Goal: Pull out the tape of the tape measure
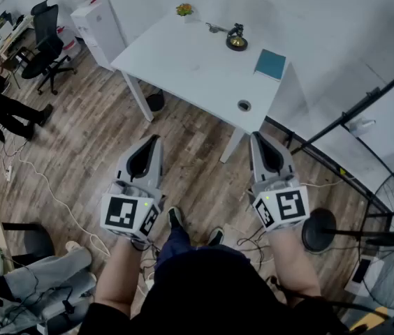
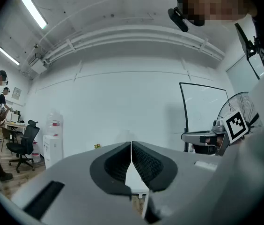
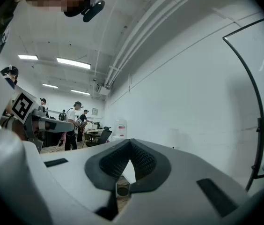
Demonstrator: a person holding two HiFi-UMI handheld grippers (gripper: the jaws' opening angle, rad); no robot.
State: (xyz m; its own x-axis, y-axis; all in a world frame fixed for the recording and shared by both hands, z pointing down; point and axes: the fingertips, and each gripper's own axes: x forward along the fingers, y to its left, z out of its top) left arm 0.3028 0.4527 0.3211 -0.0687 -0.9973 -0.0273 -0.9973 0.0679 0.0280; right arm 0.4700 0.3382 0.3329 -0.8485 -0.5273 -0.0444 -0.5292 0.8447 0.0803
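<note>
White table (image 1: pixel 183 65) bearing a teal book (image 1: pixel 270 64) stands beyond left gripper (image 1: pixel 154 141) and right gripper (image 1: pixel 257 138), jaws pressed together, empty.

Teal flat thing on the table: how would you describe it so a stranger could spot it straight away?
Find the white table on the wooden floor. Near its right edge lies a flat teal square, like a thin book, just right of a dark object with a brass base. It is the only flat, teal thing there; its neighbours are small and stand up.
</note>
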